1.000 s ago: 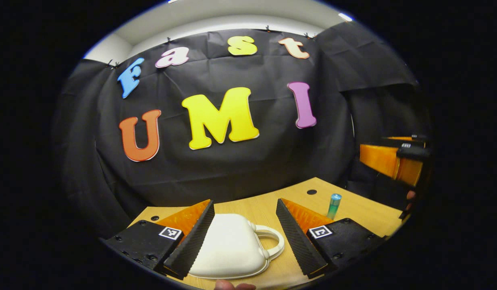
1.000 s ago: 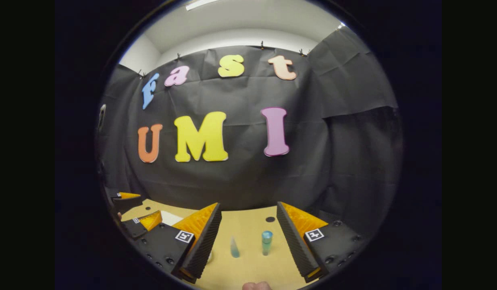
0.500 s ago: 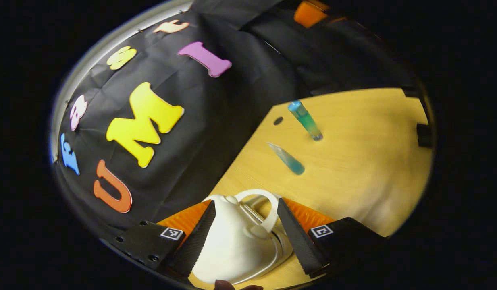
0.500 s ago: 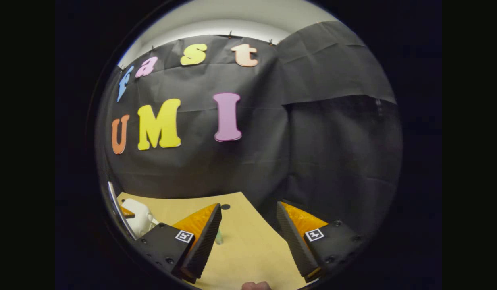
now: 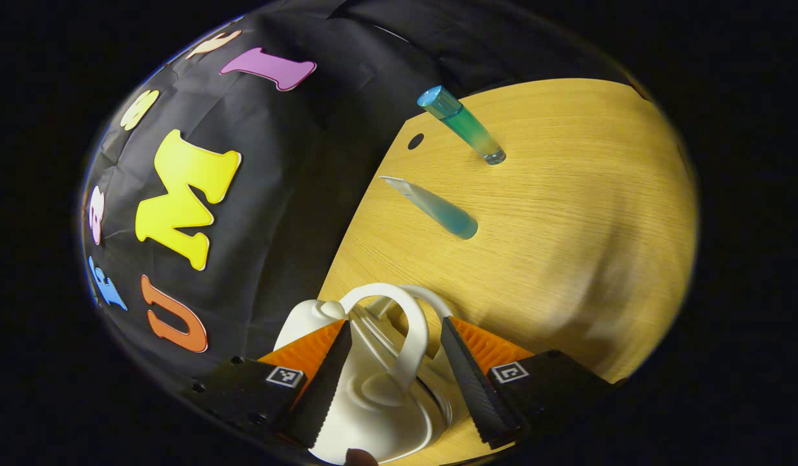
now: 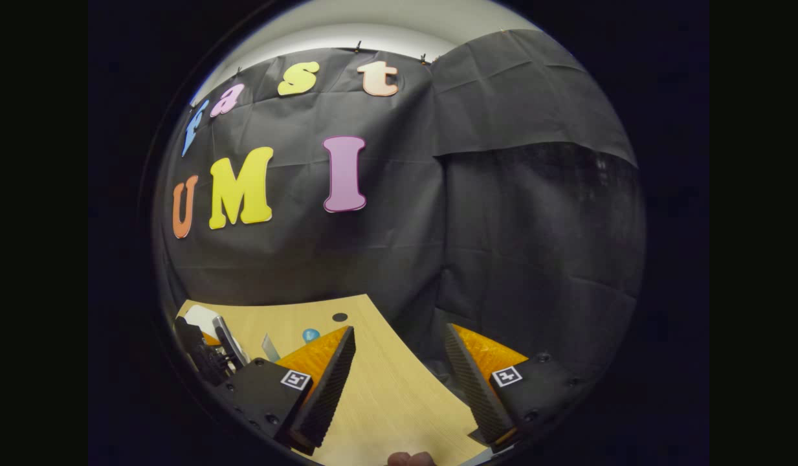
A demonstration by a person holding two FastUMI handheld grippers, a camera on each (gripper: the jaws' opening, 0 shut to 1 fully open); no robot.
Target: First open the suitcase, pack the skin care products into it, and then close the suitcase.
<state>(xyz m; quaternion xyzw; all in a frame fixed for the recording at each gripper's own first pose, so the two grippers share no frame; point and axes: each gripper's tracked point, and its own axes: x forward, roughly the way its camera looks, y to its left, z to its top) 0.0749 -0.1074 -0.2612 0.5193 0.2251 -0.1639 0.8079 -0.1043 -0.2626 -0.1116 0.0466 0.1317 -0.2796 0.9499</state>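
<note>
we hold left gripper (image 5: 392, 382) fingers spread, straddling suitcase (image 5: 366, 395) handle (image 5: 405, 330), which arches between them. right gripper (image 6: 399, 382) fingers also spread, empty, over worktop (image 6: 379, 401), farther from suitcase.

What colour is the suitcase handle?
White, like the rest of the suitcase. The handle shows best in the left gripper view.
</note>
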